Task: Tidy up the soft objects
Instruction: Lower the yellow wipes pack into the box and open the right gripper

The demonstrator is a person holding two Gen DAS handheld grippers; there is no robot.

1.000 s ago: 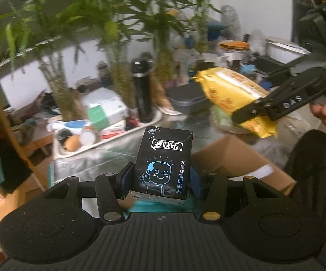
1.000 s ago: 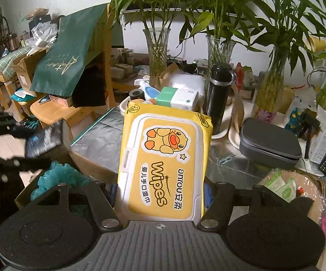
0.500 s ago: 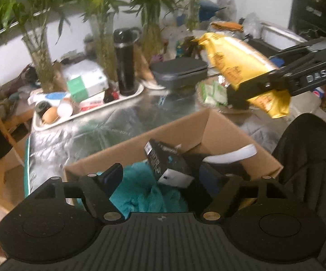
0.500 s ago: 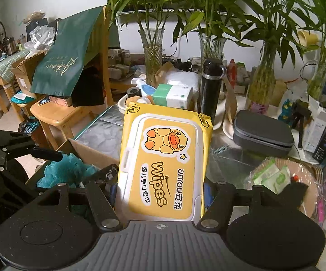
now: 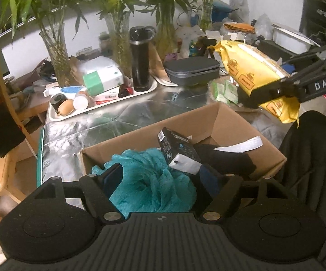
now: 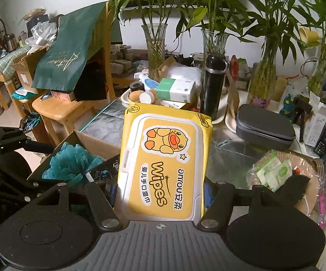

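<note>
At lower centre, the left gripper gapes wide over the cardboard box, gripping nothing — the black tissue pack lies inside on a teal pouf. The right gripper clamps the yellow wipes pack, held in open air beyond the box's right rim.

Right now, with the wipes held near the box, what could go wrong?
1. The right gripper clamps only the lower end of the yellow wipes pack; the soft pack may sag or slip.
2. The black tissue pack lies tilted on the teal bath pouf in the cardboard box; dropping the wipes there may leave them propped on top.
3. The open left gripper hovers over the box, so the two may collide.
</note>
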